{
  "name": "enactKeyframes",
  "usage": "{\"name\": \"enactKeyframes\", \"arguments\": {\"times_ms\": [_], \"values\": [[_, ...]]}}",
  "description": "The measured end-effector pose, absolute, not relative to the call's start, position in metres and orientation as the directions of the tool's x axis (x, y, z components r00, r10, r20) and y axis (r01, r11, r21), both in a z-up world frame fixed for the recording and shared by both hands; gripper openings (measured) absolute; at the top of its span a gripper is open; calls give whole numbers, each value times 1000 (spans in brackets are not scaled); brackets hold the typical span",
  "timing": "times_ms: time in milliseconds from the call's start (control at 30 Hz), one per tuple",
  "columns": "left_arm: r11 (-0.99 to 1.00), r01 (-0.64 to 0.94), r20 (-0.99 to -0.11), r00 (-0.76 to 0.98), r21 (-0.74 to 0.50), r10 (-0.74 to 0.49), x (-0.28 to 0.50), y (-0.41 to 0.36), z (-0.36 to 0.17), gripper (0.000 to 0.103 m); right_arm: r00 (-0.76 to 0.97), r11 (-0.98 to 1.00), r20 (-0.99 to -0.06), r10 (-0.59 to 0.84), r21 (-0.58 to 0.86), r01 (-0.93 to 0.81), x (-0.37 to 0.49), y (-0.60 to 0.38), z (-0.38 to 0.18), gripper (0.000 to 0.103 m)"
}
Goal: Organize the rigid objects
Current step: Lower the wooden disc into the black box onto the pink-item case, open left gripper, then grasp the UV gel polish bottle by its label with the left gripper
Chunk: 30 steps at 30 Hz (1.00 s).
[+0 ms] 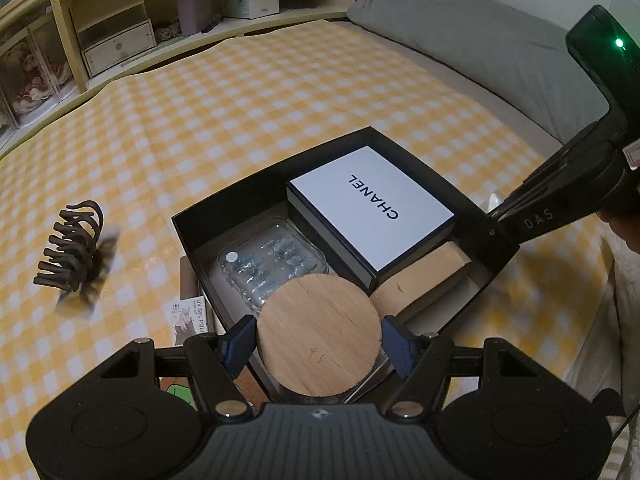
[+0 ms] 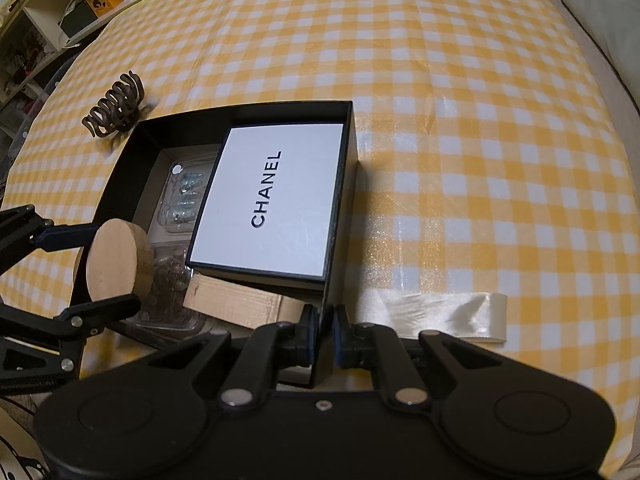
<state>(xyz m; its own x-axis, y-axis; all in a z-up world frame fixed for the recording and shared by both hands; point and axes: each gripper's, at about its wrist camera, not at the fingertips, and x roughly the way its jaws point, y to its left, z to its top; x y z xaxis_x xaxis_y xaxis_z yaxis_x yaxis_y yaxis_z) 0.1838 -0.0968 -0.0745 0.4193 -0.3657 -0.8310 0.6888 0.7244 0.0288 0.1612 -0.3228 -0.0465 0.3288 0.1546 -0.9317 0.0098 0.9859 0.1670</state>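
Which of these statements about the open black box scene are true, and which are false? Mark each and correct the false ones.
1. The left hand-held gripper holds a round wooden disc. True.
2. The right hand-held gripper is open and holds nothing. False: it is shut on the wall of the black box.
3. The brown hair claw lies inside the box. False: it lies outside, on the checked cloth.
4. A white Chanel box lies in the black box. True.
5. A clear plastic case lies beside the white box. True.
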Motion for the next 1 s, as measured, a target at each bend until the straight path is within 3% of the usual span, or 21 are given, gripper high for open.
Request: {"name": "enactKeyframes", "arguments": {"times_ms": [300, 467, 767, 900, 1000], "values": [[721, 693, -840, 398, 10, -370, 184, -98, -76, 69, 329, 986, -932, 154, 167, 12, 161, -321, -47, 9], [721, 693, -833, 394, -8, -388, 185, -96, -72, 78, 329, 986, -932, 154, 166, 10, 161, -321, -47, 10], [721, 693, -829, 394, -16, -397, 183, -97, -70, 78, 329, 986, -931, 154, 167, 11, 161, -320, -47, 10], [717, 696, -786, 427, -30, -447, 180, -94, -56, 80, 330, 986, -931, 154, 167, 11, 161, -320, -47, 10], [740, 671, -730, 480, -51, -485, 182, -84, -40, 87, 330, 986, -931, 154, 167, 11, 161, -320, -47, 10]]}}
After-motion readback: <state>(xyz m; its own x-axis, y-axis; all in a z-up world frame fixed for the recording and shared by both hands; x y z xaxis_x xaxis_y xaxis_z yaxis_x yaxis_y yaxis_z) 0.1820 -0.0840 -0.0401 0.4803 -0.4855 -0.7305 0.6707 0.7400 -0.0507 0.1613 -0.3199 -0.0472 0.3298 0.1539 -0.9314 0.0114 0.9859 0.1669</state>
